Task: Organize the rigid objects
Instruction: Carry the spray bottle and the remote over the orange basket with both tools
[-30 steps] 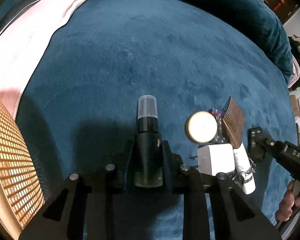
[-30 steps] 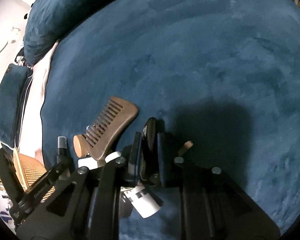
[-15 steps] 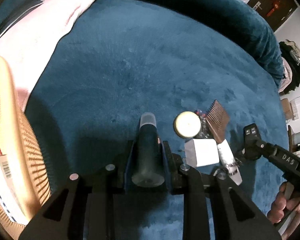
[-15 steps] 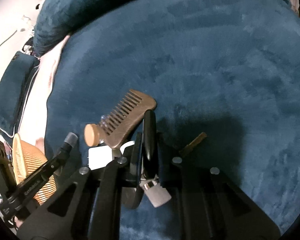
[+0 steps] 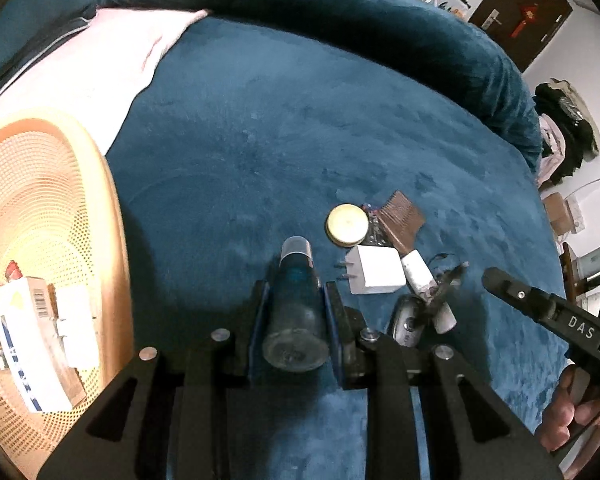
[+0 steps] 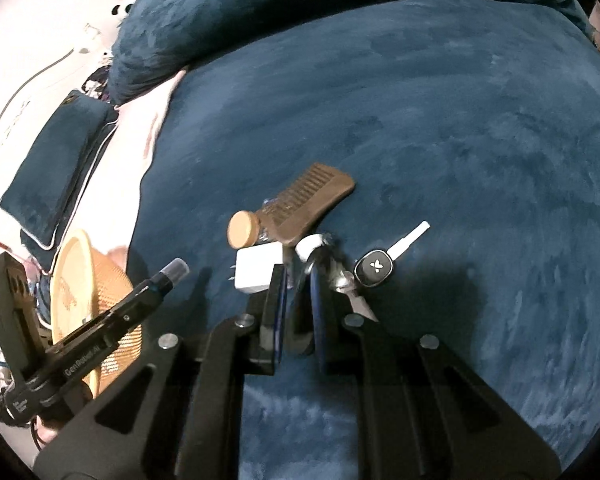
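My left gripper (image 5: 294, 300) is shut on a dark spray bottle (image 5: 296, 304) with a clear cap and holds it above the blue bed cover, right of an orange mesh basket (image 5: 100, 208). My right gripper (image 6: 300, 284) is shut on a dark ring-shaped thing (image 6: 304, 312), lifted just above the pile. On the cover lie a brown comb (image 6: 312, 200), a round wooden-lidded jar (image 6: 242, 229), a white charger plug (image 6: 258, 270), a white tube (image 5: 418, 274) and a black car key (image 6: 376, 268).
The basket holds several boxes (image 5: 32, 340). A rolled blue duvet (image 5: 360, 16) bounds the far side. A pink sheet (image 5: 80, 68) and a blue pillow (image 6: 52, 168) lie at the left.
My left gripper lifted the spray bottle and swung left, bringing the basket into view. My right gripper rose from the pile; the car key now lies free on the cover.
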A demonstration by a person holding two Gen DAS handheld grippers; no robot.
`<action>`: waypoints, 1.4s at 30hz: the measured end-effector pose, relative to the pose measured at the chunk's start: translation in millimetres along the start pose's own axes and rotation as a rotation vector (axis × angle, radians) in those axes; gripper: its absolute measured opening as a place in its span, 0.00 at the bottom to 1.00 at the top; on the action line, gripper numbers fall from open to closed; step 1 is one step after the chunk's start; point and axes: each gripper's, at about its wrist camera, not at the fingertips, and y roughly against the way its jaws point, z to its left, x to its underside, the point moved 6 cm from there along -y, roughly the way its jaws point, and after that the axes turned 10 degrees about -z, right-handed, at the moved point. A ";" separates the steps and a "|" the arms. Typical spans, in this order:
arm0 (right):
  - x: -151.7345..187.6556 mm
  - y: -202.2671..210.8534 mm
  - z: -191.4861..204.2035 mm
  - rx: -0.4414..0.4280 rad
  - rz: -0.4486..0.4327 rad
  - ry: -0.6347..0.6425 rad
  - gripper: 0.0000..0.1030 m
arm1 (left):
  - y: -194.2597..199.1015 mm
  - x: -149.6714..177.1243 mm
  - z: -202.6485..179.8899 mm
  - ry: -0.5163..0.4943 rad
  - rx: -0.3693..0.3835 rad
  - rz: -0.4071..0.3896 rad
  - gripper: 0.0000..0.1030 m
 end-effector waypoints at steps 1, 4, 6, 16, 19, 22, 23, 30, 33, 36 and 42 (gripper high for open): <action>1.6 2.5 4.1 -0.009 -0.001 0.007 0.12 | 5.0 -0.4 0.2 -0.001 0.000 -0.015 0.26; 2.8 5.8 14.6 -0.020 -0.007 0.026 0.12 | 18.5 -2.1 3.5 0.006 0.004 -0.051 0.26; 3.5 5.0 16.7 -0.004 -0.005 0.050 0.12 | 22.2 -0.1 7.7 0.016 0.004 -0.053 0.26; 40.6 -38.2 7.0 0.016 0.110 0.010 0.61 | 22.7 2.5 11.8 0.017 0.010 -0.045 0.26; 38.4 -51.4 6.1 0.015 0.106 -0.017 0.59 | 21.1 1.8 11.3 0.012 0.013 -0.044 0.26; 36.7 -66.8 6.3 0.003 0.126 -0.044 0.43 | 18.4 0.4 10.2 0.010 0.018 -0.042 0.26; 35.8 -70.1 7.1 0.008 0.131 -0.051 0.36 | 17.4 0.2 9.8 0.009 0.020 -0.041 0.26; 33.0 -57.6 3.8 -0.028 0.117 -0.081 0.13 | 22.6 -1.6 7.6 0.004 0.026 -0.068 0.26; 31.8 -41.1 8.4 -0.055 0.094 -0.072 0.13 | 29.3 -3.0 7.2 0.005 0.030 -0.088 0.26; 27.1 -24.9 15.5 -0.075 0.065 -0.059 0.13 | 37.6 -3.0 9.0 0.003 0.029 -0.111 0.26; 15.6 -3.0 39.4 -0.113 0.023 -0.019 0.13 | 62.5 -9.0 27.3 0.050 0.013 -0.197 0.26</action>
